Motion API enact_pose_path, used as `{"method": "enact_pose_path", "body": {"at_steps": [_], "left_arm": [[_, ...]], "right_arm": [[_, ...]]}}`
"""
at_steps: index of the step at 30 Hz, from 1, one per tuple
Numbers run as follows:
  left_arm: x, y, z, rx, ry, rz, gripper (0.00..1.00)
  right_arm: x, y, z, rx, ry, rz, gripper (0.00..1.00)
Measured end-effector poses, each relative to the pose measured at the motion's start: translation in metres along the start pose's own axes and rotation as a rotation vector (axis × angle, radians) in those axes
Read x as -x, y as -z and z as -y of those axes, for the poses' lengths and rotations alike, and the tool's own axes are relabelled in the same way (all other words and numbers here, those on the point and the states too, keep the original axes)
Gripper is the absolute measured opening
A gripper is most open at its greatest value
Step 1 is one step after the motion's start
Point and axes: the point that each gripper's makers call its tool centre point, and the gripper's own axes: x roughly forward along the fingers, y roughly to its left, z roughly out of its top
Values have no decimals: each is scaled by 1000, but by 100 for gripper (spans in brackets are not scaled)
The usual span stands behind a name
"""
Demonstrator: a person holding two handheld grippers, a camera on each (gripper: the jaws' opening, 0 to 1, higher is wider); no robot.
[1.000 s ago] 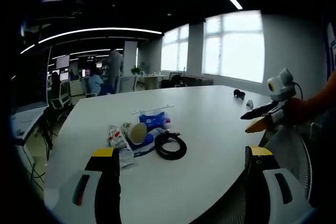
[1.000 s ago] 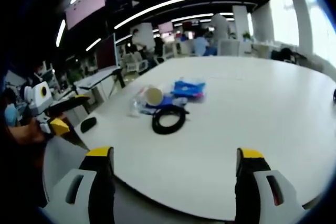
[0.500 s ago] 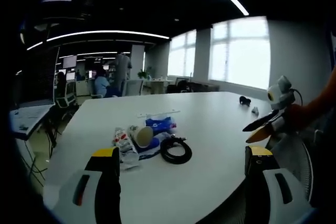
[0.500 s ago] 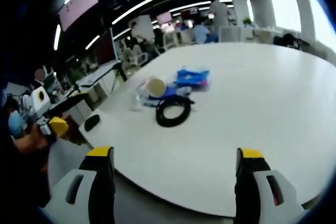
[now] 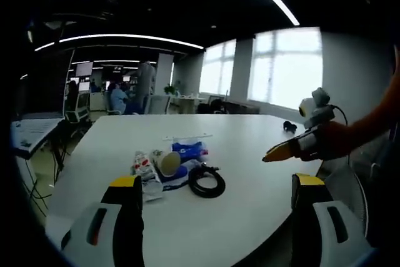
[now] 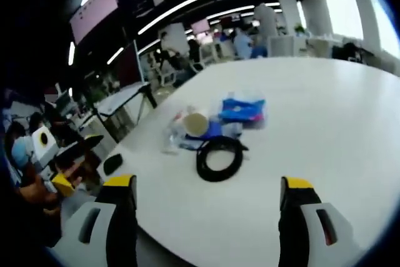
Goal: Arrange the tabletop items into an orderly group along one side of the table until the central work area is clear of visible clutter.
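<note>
In the left gripper view, the left gripper [image 5: 215, 201] stands wide apart with nothing between its yellow-tipped black jaws, held over the near edge of a large, smooth white bench [image 5: 250, 154]. The clutter lies left of the bench's middle: a glossy black cable coil [image 5: 207, 181], round and loosely wound, just beside a paper cup [image 5: 167, 162] tipped on its side with its tan mouth facing the camera. A crumpled clear wrapper [image 5: 145, 171] with red print touches the cup, and a blue crinkly packet [image 5: 189, 149] sits behind it. A pale flat strip [image 5: 187, 136] lies farther back. A small dark object [image 5: 289, 126] near the far edge is too small to identify. The right gripper [image 5: 270, 155] reaches in from the right; I cannot tell its jaw opening from here.

In the right gripper view, the right gripper [image 6: 207, 207] is spread wide and empty. The coil [image 6: 219, 158], cup [image 6: 197, 124], packet [image 6: 242, 110] and blurred wrapper [image 6: 171, 136] cluster together. A dark oval mouse [image 6: 112, 163] rests near the bench's left edge.
</note>
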Motion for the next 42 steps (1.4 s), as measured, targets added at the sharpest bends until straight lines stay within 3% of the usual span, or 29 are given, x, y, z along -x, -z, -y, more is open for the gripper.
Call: {"method": "enact_pose_path", "body": {"at_steps": [7, 15, 25, 33, 38, 42], "left_arm": [[-4, 7, 6, -23, 22, -45, 99], [-9, 13, -8, 92, -1, -80, 99], [-30, 27, -14, 82, 17, -153, 99], [-47, 12, -42, 161, -26, -119, 99], [-60, 7, -56, 154, -39, -122, 98], [-70, 6, -63, 143, -34, -138, 99]], "right_arm": [[-30, -19, -10, 2, -34, 18, 92], [-60, -41, -7, -18, -56, 39, 92], [-98, -69, -8, 9, -92, 37, 90], [-134, -94, -19, -11, -152, 45, 88], [-159, -97, -26, 4, -189, 23, 87], [-177, -96, -25, -57, -200, 13, 86]]}}
